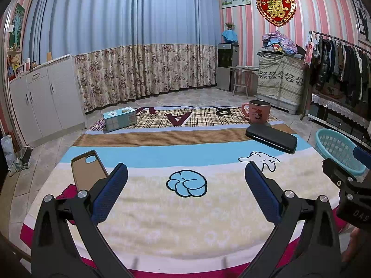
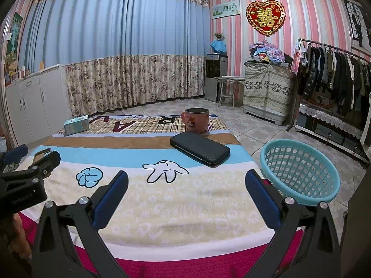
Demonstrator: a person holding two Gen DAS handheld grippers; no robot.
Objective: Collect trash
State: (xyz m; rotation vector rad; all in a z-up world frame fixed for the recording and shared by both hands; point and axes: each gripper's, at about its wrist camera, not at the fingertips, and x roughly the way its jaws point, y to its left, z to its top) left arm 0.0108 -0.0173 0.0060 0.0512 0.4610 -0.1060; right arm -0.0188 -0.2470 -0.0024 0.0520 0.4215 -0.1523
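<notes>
My left gripper [image 1: 185, 176] is open above the near part of a cartoon-print blanket [image 1: 185, 220], nothing between its fingers. A brown phone case [image 1: 87, 171] lies just left of its left finger. A teal tissue box [image 1: 119, 118] sits at the far left, a pink mug [image 1: 257, 111] at the far right, and a black wallet-like case [image 1: 271, 137] lies in front of the mug. My right gripper [image 2: 186, 177] is open too, held over the blanket's [image 2: 185, 208] near edge. A turquoise plastic basket [image 2: 299, 173] stands at the blanket's right edge, beside my right finger.
White cabinets [image 1: 39, 97] line the left wall and long curtains [image 1: 129, 46] hang behind. A water dispenser [image 1: 227, 67], a covered cabinet [image 1: 280, 78] and a clothes rack [image 1: 340, 67] stand on the right. Tiled floor [image 2: 250, 127] surrounds the blanket.
</notes>
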